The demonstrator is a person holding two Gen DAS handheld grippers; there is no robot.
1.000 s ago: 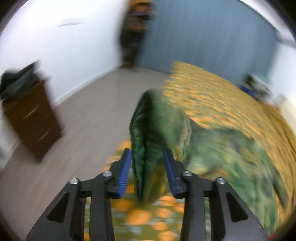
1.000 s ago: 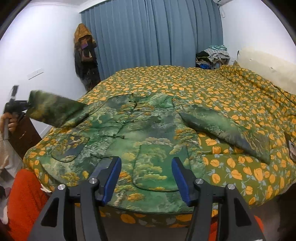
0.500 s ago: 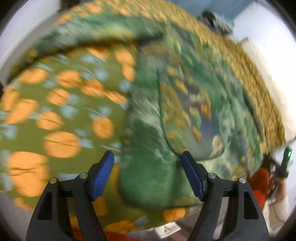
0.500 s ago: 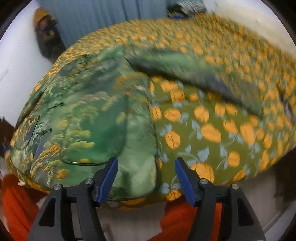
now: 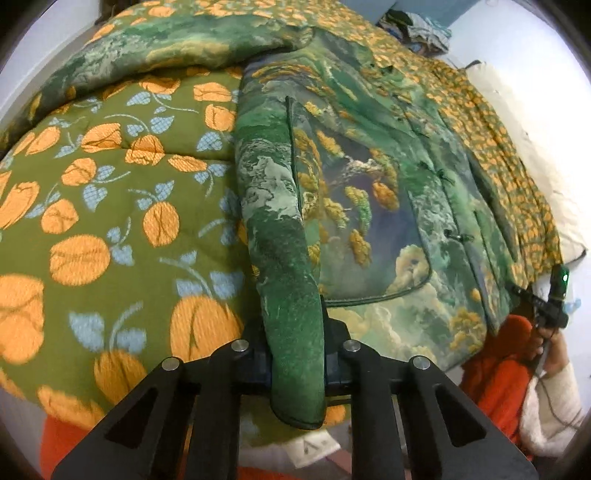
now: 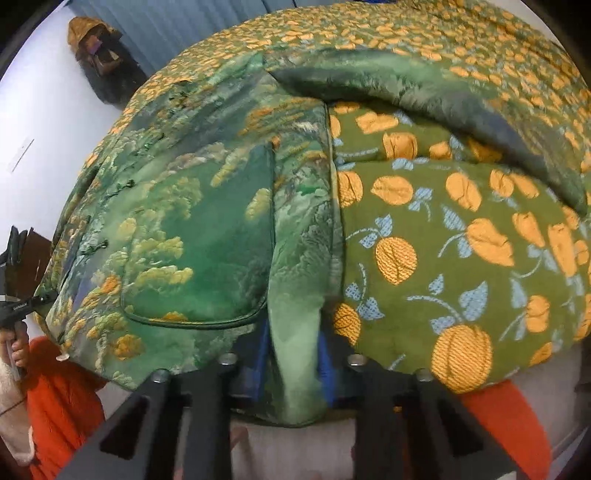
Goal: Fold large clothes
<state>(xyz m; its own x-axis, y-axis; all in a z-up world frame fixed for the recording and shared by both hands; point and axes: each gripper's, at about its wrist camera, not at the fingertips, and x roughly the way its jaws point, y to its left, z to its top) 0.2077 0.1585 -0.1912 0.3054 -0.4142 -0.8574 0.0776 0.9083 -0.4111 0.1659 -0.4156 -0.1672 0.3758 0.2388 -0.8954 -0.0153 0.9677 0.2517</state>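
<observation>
Both hand-held grippers had come down from a raised, nearly level aim a second before to a steep downward aim at the near edge of the bed point(image 5: 110, 206), and their jaws had just been closing, each with fabric between them. Left hand-held gripper point(image 5: 295, 354): narrow, pads pressed on the folded hem edge of the green jacket point(image 5: 369, 192) at its left bottom corner; the pinched ridge of cloth ran up between the fingers and hung slightly over the bed edge. Right hand-held gripper point(image 6: 293, 365): likewise narrow, blue pads point(image 6: 325, 363) clamped on the jacket's point(image 6: 207, 236) right bottom corner, a pale green fold standing between them. Jacket lay front-up and spread flat on the bedspread point(image 6: 461, 240), olive with orange fruit print, its hem at the near bed edge and collar toward the far side. Knot buttons point(image 5: 458, 236) ran down the centre front. One sleeve point(image 5: 166, 44) lay angled out across the bedspread in the left wrist view; the other sleeve point(image 6: 424, 92) did the same in the right wrist view. A patch pocket point(image 6: 199, 266) sat just beside the right grip. Person's red garment point(image 6: 62, 398) showed below the bed edge. Curtain point(image 6: 177, 22) hung behind.
</observation>
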